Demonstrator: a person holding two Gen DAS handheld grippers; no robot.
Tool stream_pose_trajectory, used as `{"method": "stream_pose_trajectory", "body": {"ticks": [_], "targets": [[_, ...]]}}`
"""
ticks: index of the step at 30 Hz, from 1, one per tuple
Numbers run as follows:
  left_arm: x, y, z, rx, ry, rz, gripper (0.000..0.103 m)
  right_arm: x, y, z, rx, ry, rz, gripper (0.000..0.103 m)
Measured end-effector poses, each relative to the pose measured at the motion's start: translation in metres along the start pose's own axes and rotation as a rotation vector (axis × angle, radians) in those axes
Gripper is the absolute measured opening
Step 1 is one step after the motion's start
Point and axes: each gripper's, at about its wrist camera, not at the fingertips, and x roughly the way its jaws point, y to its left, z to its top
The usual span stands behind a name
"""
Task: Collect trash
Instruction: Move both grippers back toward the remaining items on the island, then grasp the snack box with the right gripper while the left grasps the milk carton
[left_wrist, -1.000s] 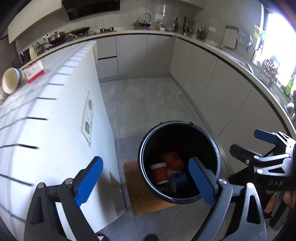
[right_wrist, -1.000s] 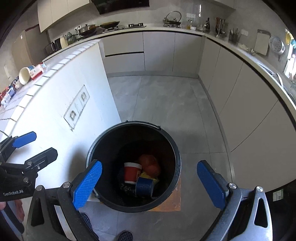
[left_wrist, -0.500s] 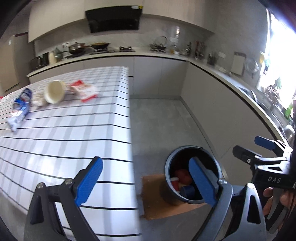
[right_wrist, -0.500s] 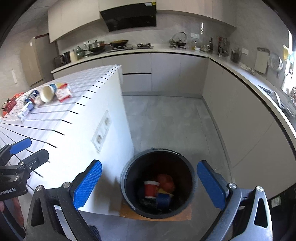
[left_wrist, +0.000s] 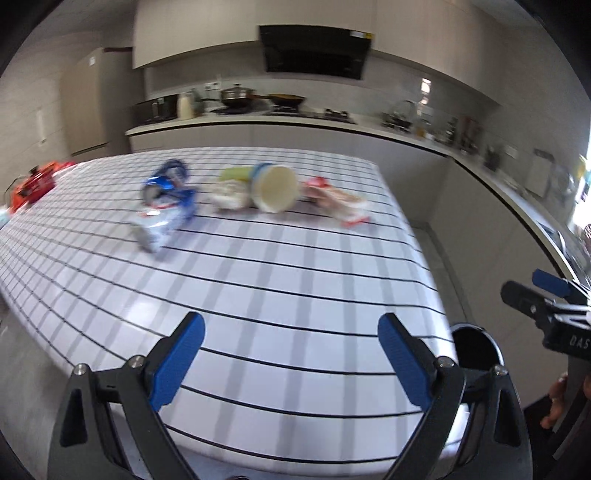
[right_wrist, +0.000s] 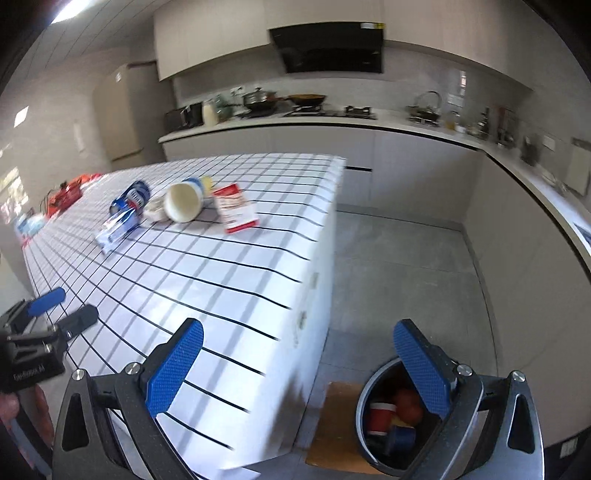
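Right wrist view: the checked desk (right_wrist: 236, 280) fills the left of the frame, the black bin (right_wrist: 373, 398) sits on the floor at lower right. At upper left lie a box (right_wrist: 236, 213), cup (right_wrist: 184, 201) and blue wrappers (right_wrist: 123, 214). Both the right hand-held gripper (right_wrist: 297, 363) and left hand-held gripper (left_wrist: 290, 356) are spread, empty.

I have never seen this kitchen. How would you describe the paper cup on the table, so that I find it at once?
Look at the white island table with black grid lines. At its far end lies a row of litter. The paper cup lies on its side in the middle of that row, between a blue wrapper and a flat red and white packet; it alone is round, with a wide cream mouth facing you.
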Motion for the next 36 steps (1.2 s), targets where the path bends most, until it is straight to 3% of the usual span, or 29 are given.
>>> {"method": "stream_pose_trajectory", "body": {"ticks": [6,16,23,33,36], "targets": [[0.011,0.055,0.012,-0.037,-0.003,0.042,0.096,0.031,0.051,0.024,-0.050,0.035,0.021,0.103],[0.041,0.107,0.035,-0.018,0.001,0.061,0.096,0.071,0.103,0.060,-0.095,0.030,0.039,0.103],[0.077,0.134,0.064,0.016,-0.006,0.088,0.096,0.113,0.104,0.089,-0.113,0.052,0.019,0.103],[0.143,0.155,0.090,0.030,0.064,0.067,0.096,0.186,0.099,0.119,-0.132,0.121,-0.004,0.103],[0.156,0.156,0.094,0.033,0.087,0.053,0.096,0.212,0.093,0.124,-0.125,0.160,-0.007,0.096]]}}
